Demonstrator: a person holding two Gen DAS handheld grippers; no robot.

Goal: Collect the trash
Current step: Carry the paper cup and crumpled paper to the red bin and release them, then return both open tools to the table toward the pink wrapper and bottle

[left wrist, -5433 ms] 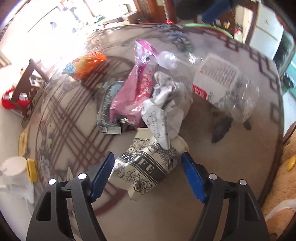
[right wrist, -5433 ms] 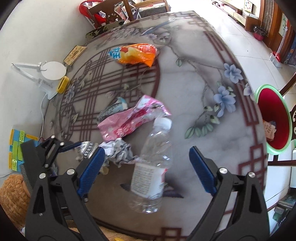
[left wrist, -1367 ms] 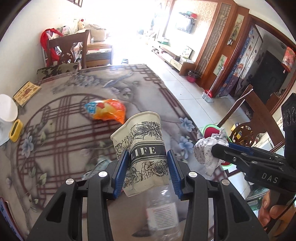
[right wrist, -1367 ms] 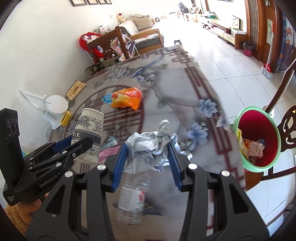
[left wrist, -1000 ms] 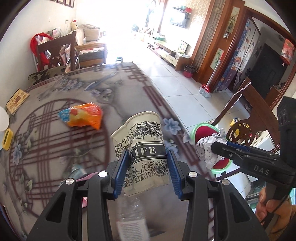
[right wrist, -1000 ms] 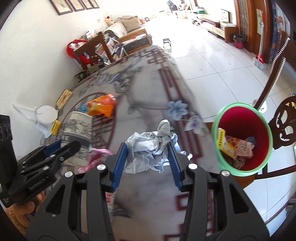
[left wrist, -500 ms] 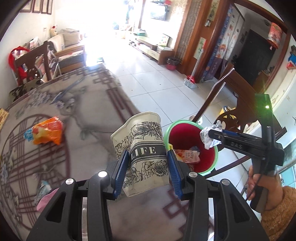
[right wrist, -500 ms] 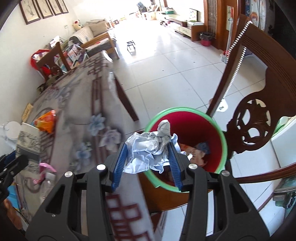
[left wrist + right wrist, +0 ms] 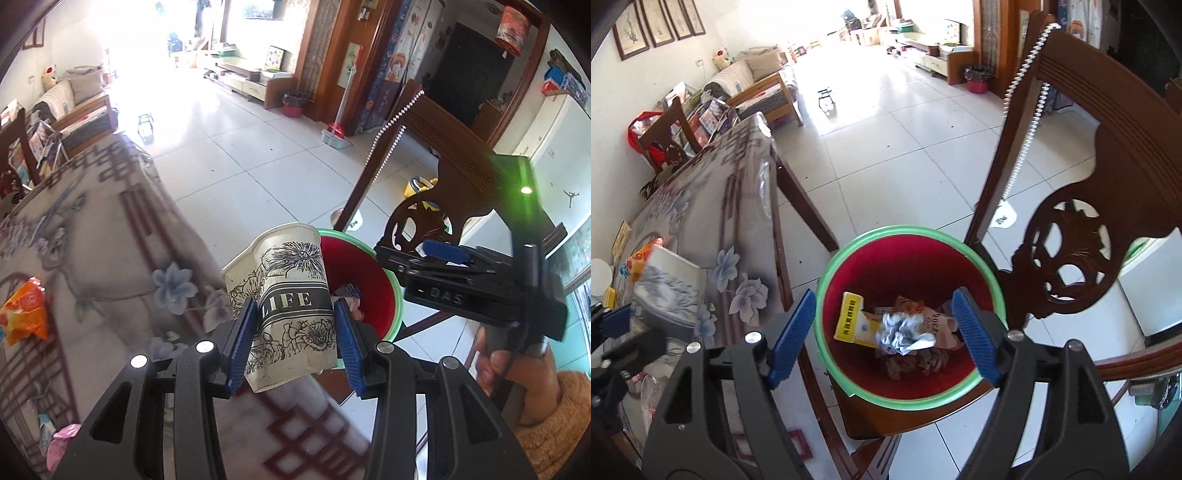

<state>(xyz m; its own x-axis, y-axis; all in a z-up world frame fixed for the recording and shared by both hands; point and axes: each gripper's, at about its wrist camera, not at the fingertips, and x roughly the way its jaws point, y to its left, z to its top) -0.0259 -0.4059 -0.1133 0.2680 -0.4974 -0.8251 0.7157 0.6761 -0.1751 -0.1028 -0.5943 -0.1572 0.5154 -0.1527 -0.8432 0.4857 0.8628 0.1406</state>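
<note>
The table (image 9: pixel 110 236) fills the left of my left-hand view, its edge running down beside the red bin (image 9: pixel 908 400) with the green rim, which stands low at the table's corner, just in front of a carved wooden chair (image 9: pixel 1108 236).

What could go wrong here, as I judge it: my left gripper (image 9: pixel 295 332) holds the paper cup (image 9: pixel 284 295) above the table's edge, with only the bin's near rim behind it. If I let go from here, the cup could clip the rim or the table edge and roll onto the tiled floor. It is light and already dented at the lip, so it may tumble sideways. My two grippers are also close together over one small opening, and they could knock each other.

My right gripper (image 9: pixel 886 334) hangs straight over the bin's mouth, its jaws opening wide with nothing between them. The crumpled paper ball (image 9: pixel 903 332) lies free below, among the yellow box (image 9: pixel 851 325) and the brown scraps in the bin.

My left gripper is clamped on the cup's printed middle band, cup tilted, mouth up and away from me. An orange wrapper (image 9: pixel 24 314) waits on the table, well apart.
</note>
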